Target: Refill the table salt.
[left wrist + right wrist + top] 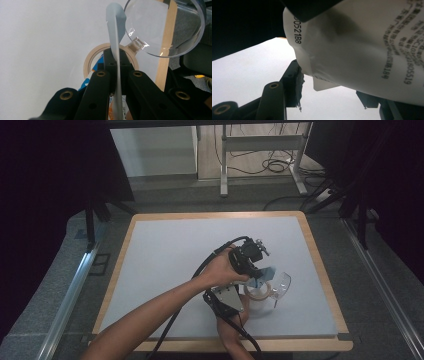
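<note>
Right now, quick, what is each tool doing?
Left tool: closed on the thin grey-blue strip.
Right tool: closed around the white printed packet.

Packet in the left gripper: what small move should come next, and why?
Probably lower the packet into the jar: the left gripper pinches it edge-on right above the jar's tan rim, and the clear lid is swung open.

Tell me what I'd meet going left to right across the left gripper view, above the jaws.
Bare white table top → tan ring of the jar mouth → thin pale-blue sachet held edge-on → round clear lid → wooden table edge.
</note>
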